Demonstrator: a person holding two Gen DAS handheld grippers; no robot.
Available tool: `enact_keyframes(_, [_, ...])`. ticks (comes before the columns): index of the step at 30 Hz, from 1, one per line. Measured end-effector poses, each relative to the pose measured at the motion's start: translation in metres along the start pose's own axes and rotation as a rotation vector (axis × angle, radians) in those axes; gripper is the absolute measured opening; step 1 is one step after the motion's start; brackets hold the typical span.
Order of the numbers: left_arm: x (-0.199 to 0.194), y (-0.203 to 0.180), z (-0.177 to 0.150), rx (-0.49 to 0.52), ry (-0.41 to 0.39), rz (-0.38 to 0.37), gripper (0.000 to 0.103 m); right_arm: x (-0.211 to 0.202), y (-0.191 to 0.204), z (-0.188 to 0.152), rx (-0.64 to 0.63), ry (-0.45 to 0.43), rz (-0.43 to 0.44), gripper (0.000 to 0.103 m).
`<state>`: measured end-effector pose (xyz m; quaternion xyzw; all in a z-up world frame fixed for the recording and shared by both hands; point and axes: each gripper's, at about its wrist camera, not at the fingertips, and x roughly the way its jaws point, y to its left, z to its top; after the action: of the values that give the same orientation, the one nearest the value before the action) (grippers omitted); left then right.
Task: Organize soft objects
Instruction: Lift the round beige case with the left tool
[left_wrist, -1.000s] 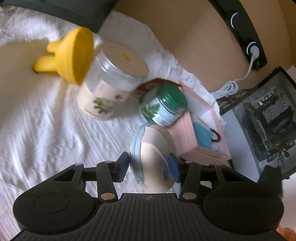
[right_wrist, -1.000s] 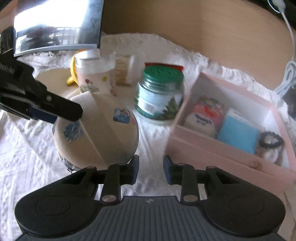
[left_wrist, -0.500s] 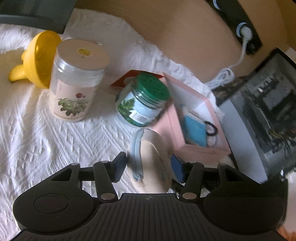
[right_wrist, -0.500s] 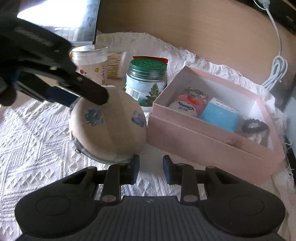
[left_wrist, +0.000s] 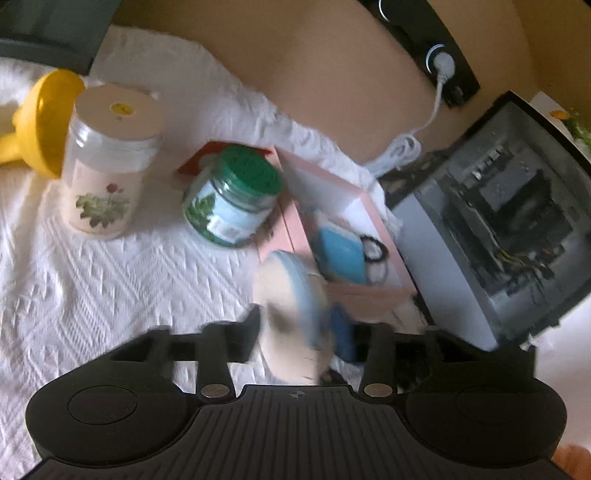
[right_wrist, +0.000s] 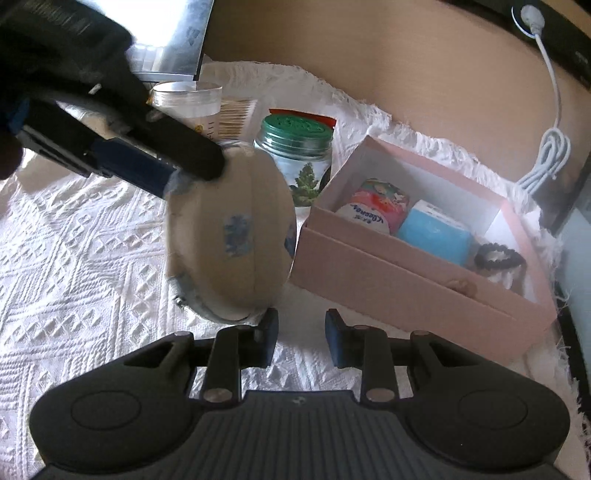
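White textured bedspread (right_wrist: 74, 258) underfoot. Left gripper (left_wrist: 295, 332) clamped on round beige pouch (right_wrist: 229, 236), held at 9 o'clock of pink box (right_wrist: 406, 273). Right gripper (right_wrist: 301, 341) parted, empty. Lift over wall, lower into box, release.

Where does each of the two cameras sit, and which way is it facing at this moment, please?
Left wrist: sits on the left gripper, looking forward and down over the round beige pouch it grips, toward the pink box; its own fingers show.
Right wrist: sits on the right gripper, low over the white cloth, facing the pouch and box; its own empty fingers show, plus the left gripper.
Shared: pouch, pink box, green-lidded jar.
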<state>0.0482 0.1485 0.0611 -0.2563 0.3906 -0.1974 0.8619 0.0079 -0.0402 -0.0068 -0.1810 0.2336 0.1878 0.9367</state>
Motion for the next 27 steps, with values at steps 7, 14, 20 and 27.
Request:
enact_keyframes(7, [0.032,-0.024,0.002,0.052,0.064,0.117,0.053,-0.007,0.007,-0.003,-0.052,-0.037,-0.017,0.029])
enact_keyframes(14, [0.037,-0.014,0.005,-0.006,0.009,0.18,0.045,-0.012,0.012,-0.005,-0.065,-0.041,0.0,0.038])
enact_keyframes(20, [0.024,-0.011,-0.002,0.01,-0.075,0.182,0.044,-0.018,-0.009,0.003,0.02,-0.003,0.015,0.044])
enact_keyframes(27, [-0.044,0.012,-0.014,-0.021,-0.244,0.198,0.044,-0.043,-0.034,0.066,0.107,-0.084,0.047,0.053])
